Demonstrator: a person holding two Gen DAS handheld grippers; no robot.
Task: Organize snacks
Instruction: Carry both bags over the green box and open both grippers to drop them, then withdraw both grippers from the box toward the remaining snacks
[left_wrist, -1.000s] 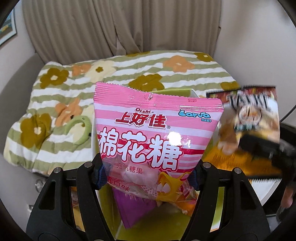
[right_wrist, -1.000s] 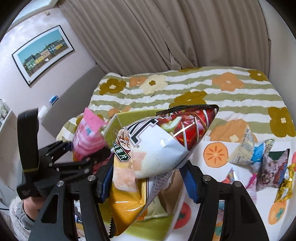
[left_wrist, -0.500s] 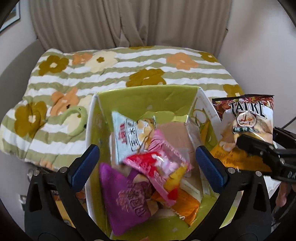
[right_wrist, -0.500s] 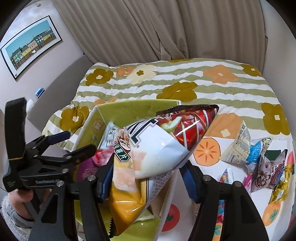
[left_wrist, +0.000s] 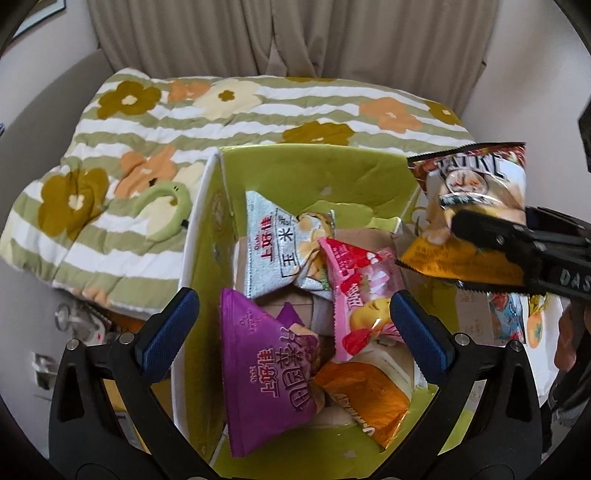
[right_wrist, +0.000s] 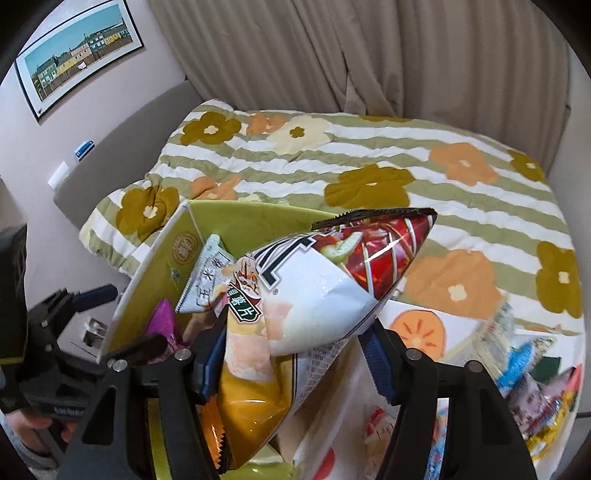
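A green cardboard box (left_wrist: 314, 173) stands open below my left gripper (left_wrist: 295, 328), whose jaws are wide open with nothing between them. A pink marshmallow bag (left_wrist: 358, 291) lies inside the box on other snacks. My right gripper (right_wrist: 295, 354) is shut on a white, red and orange chip bag (right_wrist: 317, 302), holding it over the box's right edge (right_wrist: 258, 218). From the left wrist view that chip bag (left_wrist: 476, 192) hangs at the right, just above the box wall. My left gripper (right_wrist: 129, 317) shows at the lower left of the right wrist view.
Inside the box lie a purple bag (left_wrist: 266, 373), a white and blue bag (left_wrist: 273, 251) and an orange bag (left_wrist: 369, 402). Several loose snacks (right_wrist: 532, 376) lie on the orange-print cloth to the right. A flowered quilt (left_wrist: 184, 110) covers the bed behind.
My left gripper opened and the pink bag fell into the box. The right gripper carried the chip bag closer over the box.
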